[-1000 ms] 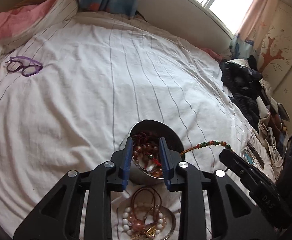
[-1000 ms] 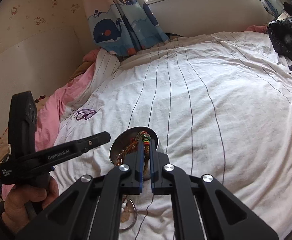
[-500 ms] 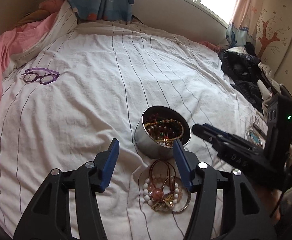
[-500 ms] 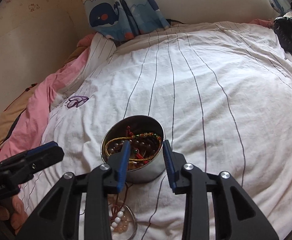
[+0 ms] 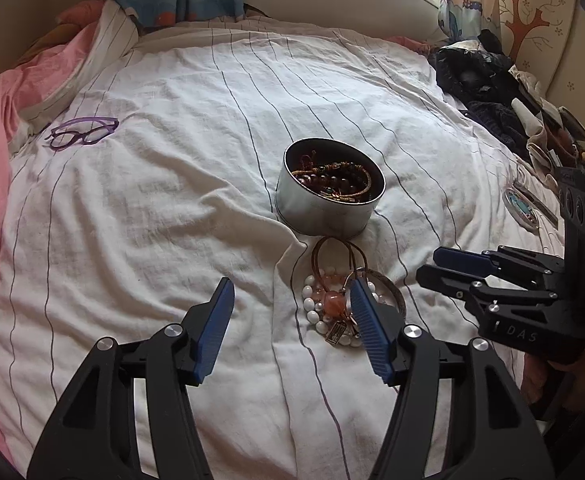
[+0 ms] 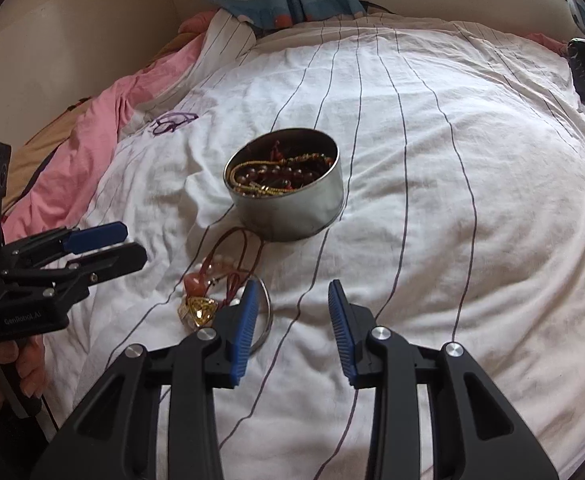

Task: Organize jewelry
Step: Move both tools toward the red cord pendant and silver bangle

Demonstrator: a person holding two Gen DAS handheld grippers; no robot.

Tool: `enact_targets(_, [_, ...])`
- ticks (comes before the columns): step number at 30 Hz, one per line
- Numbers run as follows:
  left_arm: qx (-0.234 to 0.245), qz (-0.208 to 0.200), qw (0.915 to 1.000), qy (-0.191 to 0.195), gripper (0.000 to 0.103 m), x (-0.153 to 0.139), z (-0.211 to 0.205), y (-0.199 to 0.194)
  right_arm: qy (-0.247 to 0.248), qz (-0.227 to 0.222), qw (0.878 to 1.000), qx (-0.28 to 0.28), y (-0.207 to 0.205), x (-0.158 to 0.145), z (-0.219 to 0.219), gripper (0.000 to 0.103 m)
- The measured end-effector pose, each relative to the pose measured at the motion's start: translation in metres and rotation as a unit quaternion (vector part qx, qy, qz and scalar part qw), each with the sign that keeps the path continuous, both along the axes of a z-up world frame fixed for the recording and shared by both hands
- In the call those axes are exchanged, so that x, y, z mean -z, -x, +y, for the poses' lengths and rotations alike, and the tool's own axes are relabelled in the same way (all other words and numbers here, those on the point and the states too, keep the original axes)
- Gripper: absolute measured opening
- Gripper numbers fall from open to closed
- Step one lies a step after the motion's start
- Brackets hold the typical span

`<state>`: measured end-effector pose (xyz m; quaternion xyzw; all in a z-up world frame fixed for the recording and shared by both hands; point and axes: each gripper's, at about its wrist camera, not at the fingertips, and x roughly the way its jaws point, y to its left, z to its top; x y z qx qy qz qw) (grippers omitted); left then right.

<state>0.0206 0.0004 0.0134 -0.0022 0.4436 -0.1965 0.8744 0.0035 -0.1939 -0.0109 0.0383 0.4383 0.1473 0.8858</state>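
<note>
Both my grippers, left and right, have let go and drawn back, jaws opening, empty; bead strand now inside the tin ahead; remaining bracelets near my tips.

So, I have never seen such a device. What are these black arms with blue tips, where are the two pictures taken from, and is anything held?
They are two hand-held grippers; a person carries one in each hand. Each picture comes from a camera on one gripper, looking along its fingers. The left gripper and right gripper are both opening, and nothing is between the jaws. On the bed stand a tin of beads, a loose jewelry pile before it, and purple glasses farther off.
</note>
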Motion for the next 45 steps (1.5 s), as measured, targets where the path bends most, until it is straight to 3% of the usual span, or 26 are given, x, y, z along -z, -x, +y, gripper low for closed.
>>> enact_targets(6, [0.004, -0.003, 0.9999, -0.009, 0.060, 0.001, 0.001, 0.011, 0.044, 0.009, 0.999, -0.026, 0.008, 0.016, 0.019, 0.046])
enact_targets(10, [-0.001, 0.003, 1.0000, -0.007, 0.061, 0.003, 0.004, 0.007, 0.070, 0.015, 0.997, -0.019, 0.003, 0.025, 0.020, 0.047])
enact_targets(15, [0.008, 0.004, 0.9999, -0.007, 0.061, 0.003, -0.003, 0.005, 0.144, 0.004, 0.989, 0.017, 0.001, 0.019, 0.006, 0.051])
enact_targets(19, [0.009, 0.000, 0.9999, -0.014, 0.062, 0.001, -0.003, 0.006, 0.121, -0.006, 0.992, 0.039, -0.001, 0.008, -0.010, 0.051])
enact_targets(25, [0.033, 0.002, 0.9993, -0.016, 0.062, 0.005, -0.014, 0.006, 0.111, -0.002, 0.994, 0.012, 0.001, 0.002, -0.004, 0.051])
enact_targets(31, [0.076, -0.025, 0.9941, -0.073, 0.062, 0.012, -0.049, 0.006, 0.111, 0.018, 0.994, 0.005, -0.001, 0.014, -0.007, 0.051])
enact_targets(36, [0.096, -0.048, 0.9824, -0.153, 0.062, 0.025, -0.073, 0.000, 0.108, 0.014, 0.994, 0.009, 0.001, 0.011, -0.015, 0.053])
enact_targets(42, [0.118, -0.051, 0.9794, -0.155, 0.062, 0.037, -0.087, -0.008, 0.101, 0.026, 0.995, 0.001, 0.000, 0.016, -0.020, 0.053])
enact_targets(44, [0.129, -0.043, 0.9812, -0.137, 0.045, 0.039, -0.088, -0.010, 0.105, 0.029, 0.994, -0.002, -0.001, 0.017, -0.019, 0.054])
enact_targets(45, [0.139, -0.029, 0.9813, -0.130, 0.024, 0.042, -0.089, -0.012, 0.108, 0.031, 0.994, -0.001, -0.002, 0.018, -0.020, 0.054])
